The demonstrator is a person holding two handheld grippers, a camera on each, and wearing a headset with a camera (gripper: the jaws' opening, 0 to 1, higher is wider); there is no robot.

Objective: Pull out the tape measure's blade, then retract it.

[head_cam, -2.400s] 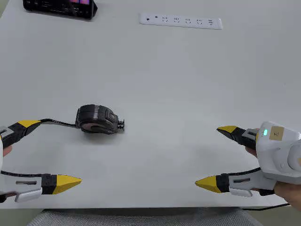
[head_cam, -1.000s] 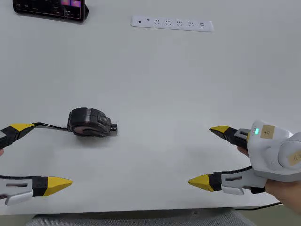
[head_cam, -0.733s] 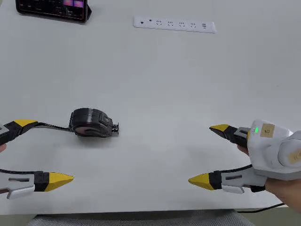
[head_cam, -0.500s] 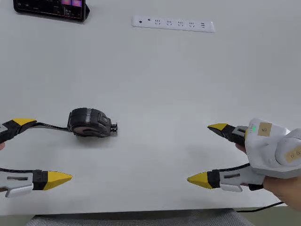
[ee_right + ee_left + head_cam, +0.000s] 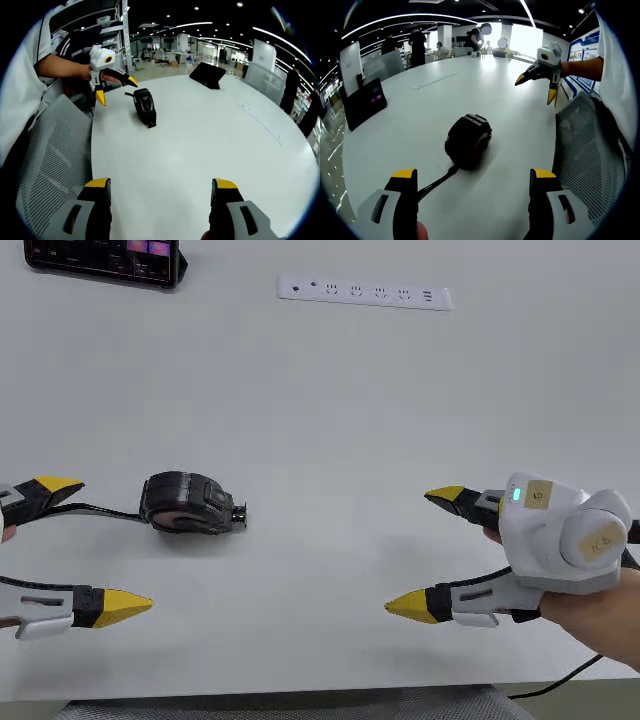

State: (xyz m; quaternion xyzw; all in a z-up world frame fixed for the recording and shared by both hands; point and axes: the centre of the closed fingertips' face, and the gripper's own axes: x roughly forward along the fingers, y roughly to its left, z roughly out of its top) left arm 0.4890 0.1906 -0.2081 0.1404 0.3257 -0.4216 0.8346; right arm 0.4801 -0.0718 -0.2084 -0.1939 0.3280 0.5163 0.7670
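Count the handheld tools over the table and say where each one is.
2. The left tool is open at near left, beside the tape measure; the right tool is open at near right.

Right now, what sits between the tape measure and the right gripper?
Nothing: the head view shows bare white table between the tape measure and the right gripper.

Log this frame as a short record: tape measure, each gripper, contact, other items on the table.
tape measure: lying on white table, blade not drawn out
strap: trails toward left gripper
left gripper: open, not gripping the case
right gripper: open, empty, well apart
far edge: power strip, dark tablet
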